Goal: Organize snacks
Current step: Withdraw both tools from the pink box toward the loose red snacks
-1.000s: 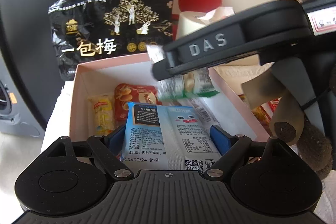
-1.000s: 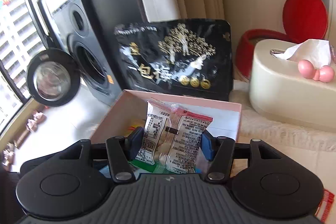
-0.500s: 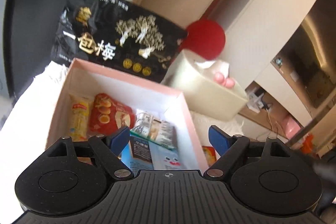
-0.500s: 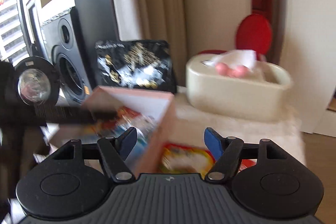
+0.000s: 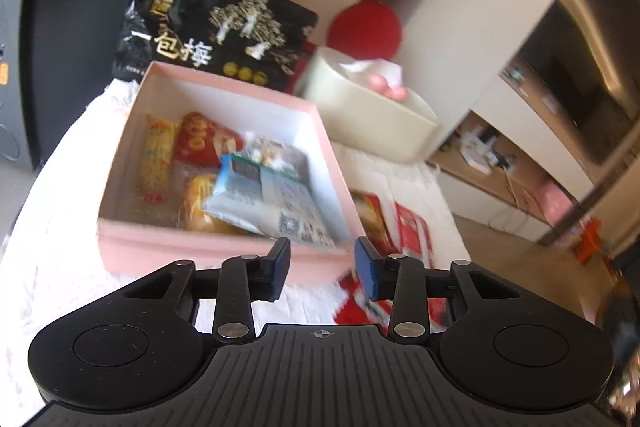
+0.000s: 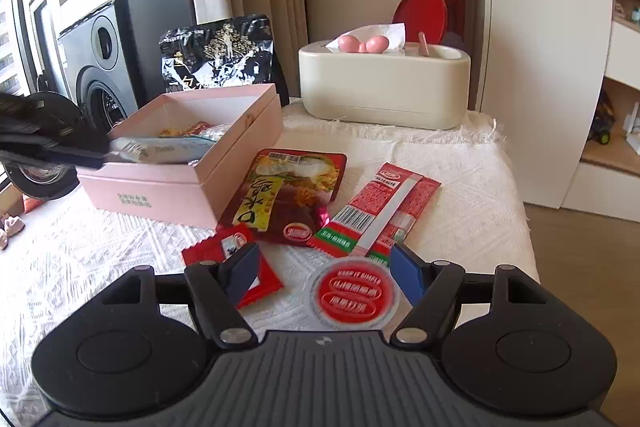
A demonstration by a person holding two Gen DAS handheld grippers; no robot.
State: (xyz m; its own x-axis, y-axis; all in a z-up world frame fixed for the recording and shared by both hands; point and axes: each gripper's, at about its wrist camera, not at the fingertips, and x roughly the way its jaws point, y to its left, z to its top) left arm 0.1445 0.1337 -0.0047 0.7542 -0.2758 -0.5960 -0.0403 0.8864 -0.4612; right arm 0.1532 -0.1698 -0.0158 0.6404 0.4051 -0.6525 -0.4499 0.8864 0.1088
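Note:
An open pink box holds several snack packets, with a light blue packet lying on top. My left gripper is open and empty, hovering just in front of the box's near right corner. My right gripper is open and empty above the cloth. Before it lie a small red packet, a round red-labelled snack, a dark red packet with a yellow label and a long red packet. The left gripper shows at the left edge of the right wrist view.
A white woven cloth covers the table. A black snack bag stands behind the box. A cream tissue holder with a pink bow sits at the back right, a red lid behind it. A grey speaker stands left.
Both grippers let go of their packets into the box, opened and drew back. The right one swung right over the loose packets on the cloth; the left one's fingers have since narrowed.

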